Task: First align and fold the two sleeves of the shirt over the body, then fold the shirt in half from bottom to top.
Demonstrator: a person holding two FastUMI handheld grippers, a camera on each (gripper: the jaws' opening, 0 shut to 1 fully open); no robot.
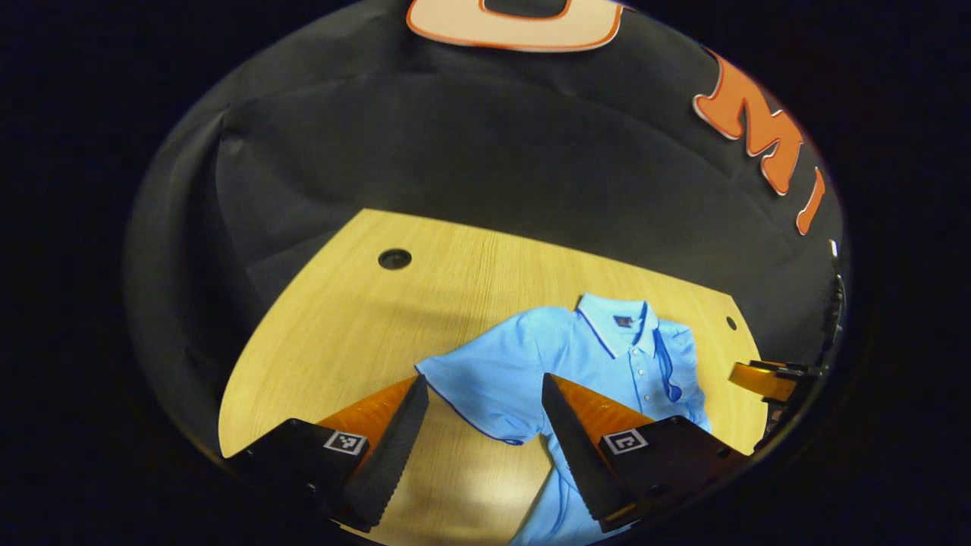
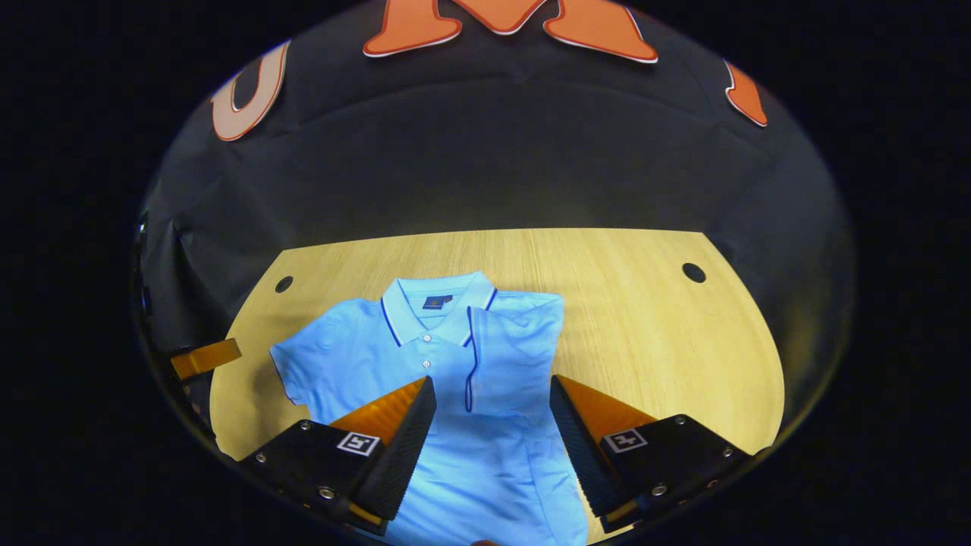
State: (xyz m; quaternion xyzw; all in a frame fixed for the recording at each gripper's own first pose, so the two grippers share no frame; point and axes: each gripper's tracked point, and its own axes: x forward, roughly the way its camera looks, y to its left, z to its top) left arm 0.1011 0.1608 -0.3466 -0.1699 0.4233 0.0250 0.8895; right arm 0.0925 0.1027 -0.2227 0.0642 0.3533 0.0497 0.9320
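Note:
A light blue polo shirt [image 1: 576, 356] lies face up on the wooden table [image 1: 364, 318], collar toward the wall. In the right gripper view one sleeve [image 2: 516, 341] is folded over the body of the shirt [image 2: 455, 455]. The other sleeve [image 2: 292, 371] still lies spread out flat. My left gripper [image 1: 483, 379] is open, hovering over that spread sleeve [image 1: 463, 402] with nothing between its fingers. My right gripper [image 2: 493, 379] is open above the shirt's middle, just below the folded sleeve. Each gripper also shows at the edge of the other's view, the right one [image 1: 766, 379] and the left one [image 2: 205, 356].
The table has round holes near its back corners [image 1: 394, 258] [image 2: 692, 272]. Bare wood lies to the left of the shirt in the left gripper view and to its right [image 2: 667, 356] in the right gripper view. Black cloth walls stand close behind the table.

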